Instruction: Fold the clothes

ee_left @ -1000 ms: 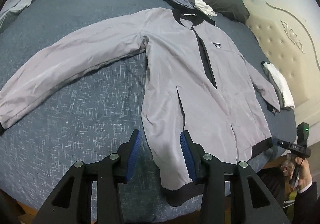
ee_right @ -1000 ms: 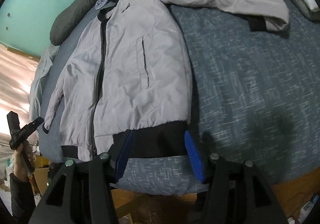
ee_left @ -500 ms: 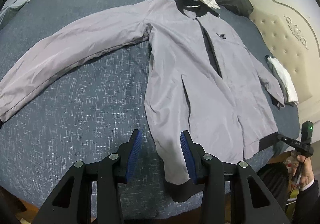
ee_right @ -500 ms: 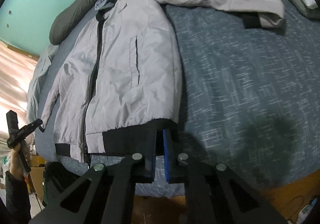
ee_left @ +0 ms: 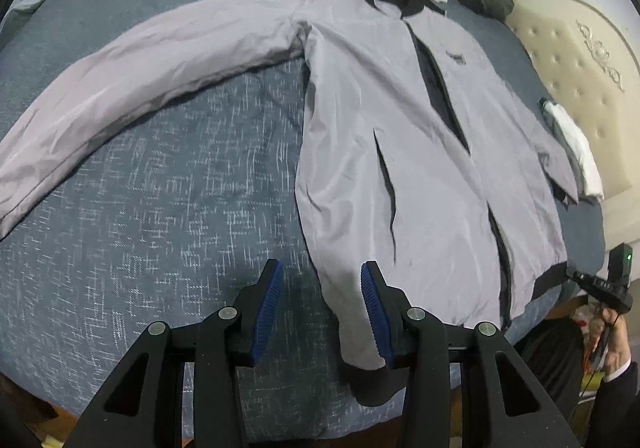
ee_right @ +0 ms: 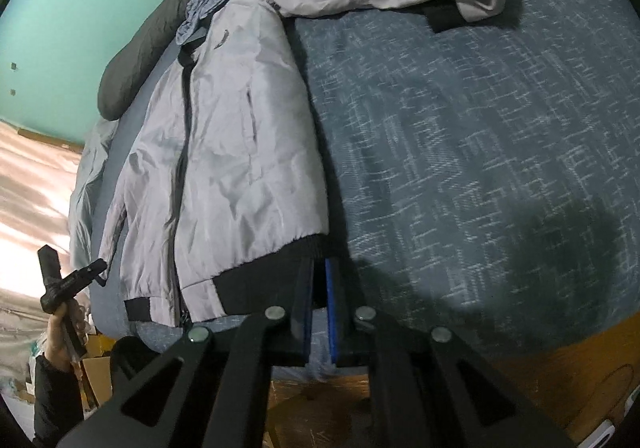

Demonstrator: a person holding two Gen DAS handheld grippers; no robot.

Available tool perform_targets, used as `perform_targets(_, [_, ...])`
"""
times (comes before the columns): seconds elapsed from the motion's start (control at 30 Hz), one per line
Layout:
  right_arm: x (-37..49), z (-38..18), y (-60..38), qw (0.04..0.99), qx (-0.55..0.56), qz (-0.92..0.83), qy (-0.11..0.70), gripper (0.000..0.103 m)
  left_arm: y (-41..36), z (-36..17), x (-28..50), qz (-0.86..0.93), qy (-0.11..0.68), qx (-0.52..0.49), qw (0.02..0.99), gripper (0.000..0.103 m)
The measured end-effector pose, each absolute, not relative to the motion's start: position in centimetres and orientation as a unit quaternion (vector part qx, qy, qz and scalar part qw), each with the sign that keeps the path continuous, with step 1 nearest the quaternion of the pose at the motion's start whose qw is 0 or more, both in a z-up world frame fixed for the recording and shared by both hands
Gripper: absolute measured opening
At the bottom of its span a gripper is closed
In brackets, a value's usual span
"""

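Grey jacket flat, chest badge unreadable | left gripper open | right gripper clamps black hem

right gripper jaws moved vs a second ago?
Yes. The right gripper has shut on the jacket at its black hem's corner; earlier its jaws stood open, straddling that hem.

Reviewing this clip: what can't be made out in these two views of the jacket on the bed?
- Left wrist view: the jacket hem corner near the left claw sits behind its finger, so contact is unclear.
- Right wrist view: the right claw is shut at the black hem; its pads hide how much fabric they hold.
- Left wrist view: the long sleeve's cuff is cut off by the left edge.
- Chest logo: too small to read.
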State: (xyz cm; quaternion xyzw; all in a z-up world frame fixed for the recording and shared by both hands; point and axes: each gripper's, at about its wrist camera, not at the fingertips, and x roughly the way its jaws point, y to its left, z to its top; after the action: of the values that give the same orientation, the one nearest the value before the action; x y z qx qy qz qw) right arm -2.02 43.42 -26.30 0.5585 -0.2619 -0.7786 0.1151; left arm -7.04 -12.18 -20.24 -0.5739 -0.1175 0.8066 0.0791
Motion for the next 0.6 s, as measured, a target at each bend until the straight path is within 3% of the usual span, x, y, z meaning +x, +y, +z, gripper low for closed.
perform_targets(0.23, [-2.1, -24.6, 43.3, 0.109, 0.55, -0.79, -0.248, 0.009, -11.7, -21.9, -6.9, 0.785, -0.133, -0.596, 0.104, 0.045])
perform_targets(0.37, [-2.4, -22.6, 43.1, 0.105, 0.53, -0.809, -0.23, 0.019, -11.4, -22.4, -6.8, 0.777, -0.135, -0.604, 0.114, 0.045])
perform_targets(0.5, [-3.2, -20.9, 42.0, 0.117, 0.511, -0.821, -0.227, 0.02, -11.8, -22.2, -6.8, 0.783, -0.156, -0.591, 0.117, 0.045])
perform_targets(0.53, [-3.6, -20.7, 41.2, 0.131, 0.511, -0.817, -0.232, 0.024, -11.9, -22.2, -6.8, 0.783, -0.159, -0.591, 0.115, 0.045])
perform_targets(0.6, [-4.8, -20.6, 39.1, 0.163, 0.521, -0.804, -0.237, 0.048, -12.0, -22.0, -6.7, 0.783, -0.161, -0.59, 0.114, 0.045])
